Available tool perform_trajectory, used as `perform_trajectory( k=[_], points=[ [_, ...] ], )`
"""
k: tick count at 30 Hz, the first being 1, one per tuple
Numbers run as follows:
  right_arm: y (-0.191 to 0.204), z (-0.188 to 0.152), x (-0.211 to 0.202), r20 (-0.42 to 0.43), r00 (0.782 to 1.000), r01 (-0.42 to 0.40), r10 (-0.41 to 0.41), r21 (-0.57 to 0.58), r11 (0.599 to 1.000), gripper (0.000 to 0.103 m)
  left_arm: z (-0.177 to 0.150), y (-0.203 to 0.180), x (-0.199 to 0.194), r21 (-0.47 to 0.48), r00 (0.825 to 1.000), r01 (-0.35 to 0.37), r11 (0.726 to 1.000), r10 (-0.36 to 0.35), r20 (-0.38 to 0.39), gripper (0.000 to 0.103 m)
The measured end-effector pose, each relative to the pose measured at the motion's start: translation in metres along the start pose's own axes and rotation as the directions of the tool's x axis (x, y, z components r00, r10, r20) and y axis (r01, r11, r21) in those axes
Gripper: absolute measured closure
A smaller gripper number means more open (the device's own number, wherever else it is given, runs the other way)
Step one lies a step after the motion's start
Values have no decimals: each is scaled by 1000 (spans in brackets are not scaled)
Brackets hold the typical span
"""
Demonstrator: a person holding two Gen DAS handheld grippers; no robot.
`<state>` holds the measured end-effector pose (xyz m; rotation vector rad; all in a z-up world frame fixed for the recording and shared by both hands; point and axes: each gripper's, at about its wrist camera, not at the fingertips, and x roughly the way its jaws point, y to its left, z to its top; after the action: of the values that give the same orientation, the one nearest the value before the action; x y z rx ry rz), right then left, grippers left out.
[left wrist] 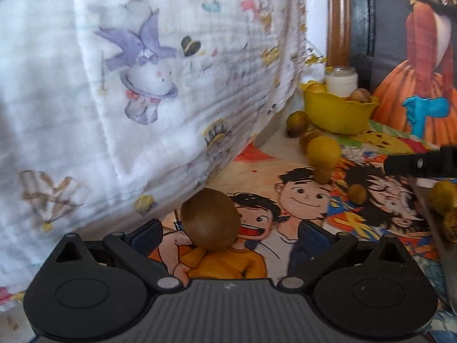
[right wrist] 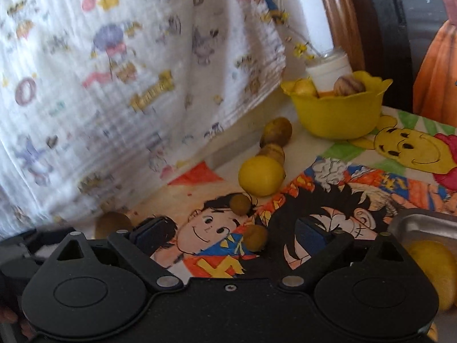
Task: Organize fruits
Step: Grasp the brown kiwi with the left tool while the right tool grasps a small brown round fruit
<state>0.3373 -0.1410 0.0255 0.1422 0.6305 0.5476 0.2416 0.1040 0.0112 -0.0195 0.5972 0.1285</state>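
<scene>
Left tool [left wrist: 228, 233] around brown (matte) fruit [left wrist: 210, 219]

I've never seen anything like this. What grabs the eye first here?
Probably the bright cartoon drawings covering the table, with small yellow and brown fruits strewn across them. A yellow bowl holding a few fruits stands at the back, beside a white printed cloth. Up close, a brown fruit lies between the left gripper's open jaws.

A yellow bowl [right wrist: 337, 111] and brown kiwi [left wrist: 210, 220] sit by a cartoon-printed white cloth [left wrist: 114, 85] on a colourful cartoon mat [right wrist: 328, 200].
</scene>
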Motion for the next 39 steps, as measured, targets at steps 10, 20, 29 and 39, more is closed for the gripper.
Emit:
perform_trajectory(
  k=[10,20,29,39],
  points=[
    [3,-12,36,-71,994,74,-82,-105,992,19,0,-2,30,-10,998,-62,998,61,-19,1],
    [7,-13,59,-116,989,83,-97,-117,990,35,5,-2,46,-35,997,-75,997,74,-35,4],
    [9,-13,65,-130,987,80,-96,-126,989,50,5,-3,56,-44,994,-86,995,83,-64,15],
    [8,-13,66,-132,987,74,-91,-126,989,61,6,1,60,-90,994,-93,992,87,-71,35]
  ],
)
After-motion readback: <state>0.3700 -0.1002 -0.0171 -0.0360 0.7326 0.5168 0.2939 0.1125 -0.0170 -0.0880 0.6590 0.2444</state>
